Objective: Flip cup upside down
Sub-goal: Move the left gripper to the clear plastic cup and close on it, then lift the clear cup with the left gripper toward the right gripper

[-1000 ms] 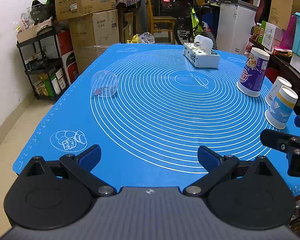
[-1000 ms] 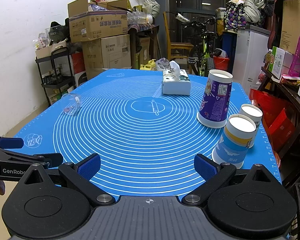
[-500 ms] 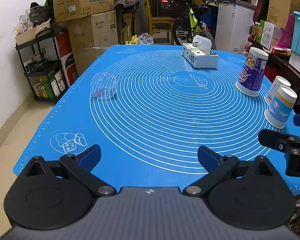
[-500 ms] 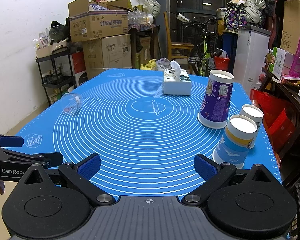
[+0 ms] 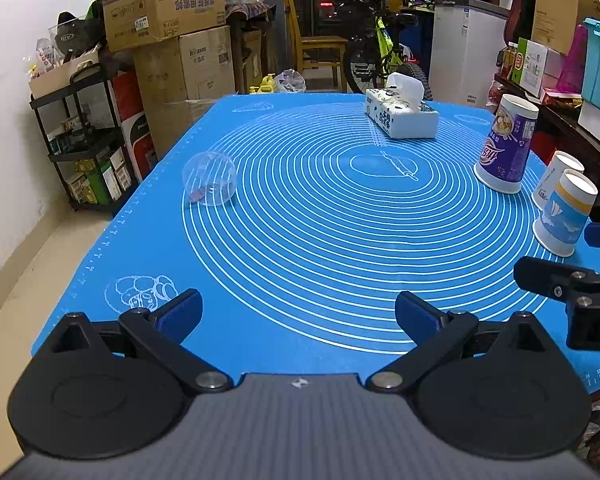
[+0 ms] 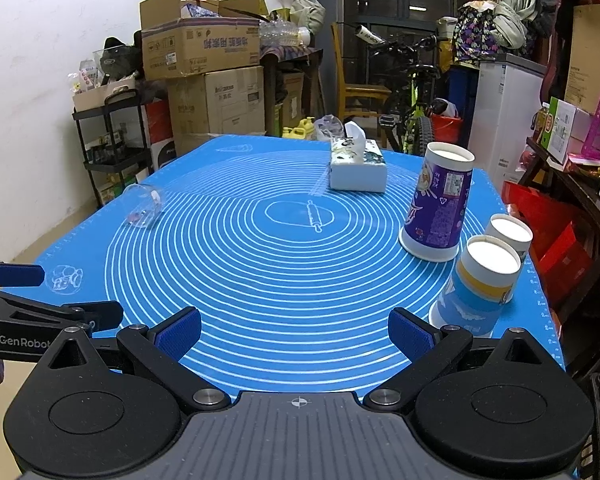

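A clear plastic cup [image 5: 209,178] lies on its side at the left of the blue mat [image 5: 320,240]; it also shows in the right wrist view [image 6: 145,210]. Three paper cups stand upside down at the right: a tall purple one [image 5: 506,148] [image 6: 440,212], a blue and yellow one [image 5: 565,218] [image 6: 482,284] and a white one [image 5: 556,178] [image 6: 508,234]. My left gripper [image 5: 298,314] is open and empty over the mat's near edge. My right gripper [image 6: 296,332] is open and empty, just left of the blue and yellow cup.
A tissue box [image 5: 400,114] sits at the far middle of the mat. Stacked cardboard boxes [image 5: 172,32] and a black shelf rack [image 5: 80,140] stand off the left side. A bicycle [image 5: 376,52] and a white cabinet [image 5: 464,44] stand behind.
The left wrist view has shifted slightly, so the scene sits a little lower and to the right. Nothing on the mat has moved. Both grippers stay open.
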`<state>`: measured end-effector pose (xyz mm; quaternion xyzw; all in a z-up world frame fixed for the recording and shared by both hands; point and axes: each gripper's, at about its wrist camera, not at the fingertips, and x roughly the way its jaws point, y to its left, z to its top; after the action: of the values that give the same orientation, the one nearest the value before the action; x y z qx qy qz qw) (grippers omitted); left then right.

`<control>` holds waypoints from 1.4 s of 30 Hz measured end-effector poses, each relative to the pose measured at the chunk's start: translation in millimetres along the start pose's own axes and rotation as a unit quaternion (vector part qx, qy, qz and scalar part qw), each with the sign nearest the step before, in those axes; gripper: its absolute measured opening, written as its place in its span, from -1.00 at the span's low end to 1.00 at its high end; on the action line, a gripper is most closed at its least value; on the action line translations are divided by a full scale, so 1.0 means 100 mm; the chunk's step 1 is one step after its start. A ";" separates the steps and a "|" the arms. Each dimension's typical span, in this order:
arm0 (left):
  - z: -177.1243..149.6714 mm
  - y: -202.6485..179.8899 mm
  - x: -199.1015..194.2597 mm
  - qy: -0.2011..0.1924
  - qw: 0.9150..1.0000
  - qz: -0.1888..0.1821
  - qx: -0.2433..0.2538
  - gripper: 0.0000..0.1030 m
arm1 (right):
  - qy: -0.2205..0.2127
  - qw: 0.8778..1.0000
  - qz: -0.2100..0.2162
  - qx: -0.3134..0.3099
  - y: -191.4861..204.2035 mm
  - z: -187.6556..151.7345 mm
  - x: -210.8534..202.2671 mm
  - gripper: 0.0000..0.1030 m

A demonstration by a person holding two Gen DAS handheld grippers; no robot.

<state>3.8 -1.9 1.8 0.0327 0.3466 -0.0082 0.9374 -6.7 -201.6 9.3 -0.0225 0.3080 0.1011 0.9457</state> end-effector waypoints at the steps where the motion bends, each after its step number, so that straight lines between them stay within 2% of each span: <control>1: 0.01 0.00 0.01 -0.002 1.000 0.001 0.001 0.97 | 0.000 1.000 0.000 0.000 0.00 0.01 0.01 0.93; 11: 0.23 0.12 0.25 -0.034 0.999 0.023 0.016 0.97 | -0.025 1.000 0.004 0.000 -0.03 0.37 0.31 0.93; 21: 0.60 0.43 0.96 -0.076 0.994 0.083 0.011 0.97 | -0.023 1.000 0.005 0.008 -0.02 0.57 0.77 0.93; 24: 0.69 0.53 1.24 -0.079 0.993 0.084 0.000 0.97 | -0.014 1.000 0.007 0.010 -0.03 0.55 0.90 0.93; 27: 0.77 0.59 1.47 -0.076 0.992 0.101 0.002 0.97 | -0.006 1.000 0.008 0.013 -0.03 0.54 1.00 0.93; 32: 0.78 0.67 1.67 -0.060 0.994 0.095 -0.007 0.94 | 0.003 1.000 0.005 0.015 -0.03 0.51 1.11 0.93; 34: 0.77 0.68 1.70 -0.060 0.993 0.102 -0.008 0.86 | 0.006 1.000 0.003 0.017 -0.04 0.50 1.15 0.93; 36: 0.78 0.71 1.71 -0.065 0.994 0.092 -0.006 0.35 | 0.008 1.000 0.002 0.021 -0.04 0.48 1.17 0.93; 38: 0.78 0.71 1.71 -0.061 0.995 0.078 -0.003 0.24 | 0.010 1.000 0.002 0.023 -0.04 0.49 1.19 0.93; 42: 0.77 0.70 1.64 -0.067 0.995 0.069 -0.011 0.18 | 0.009 1.000 0.002 0.020 -0.04 0.49 1.18 0.93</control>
<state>181.2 64.5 -42.4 0.0460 0.2800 0.0582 0.9571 115.7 -179.6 -20.9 -0.0035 0.3186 0.0962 0.9430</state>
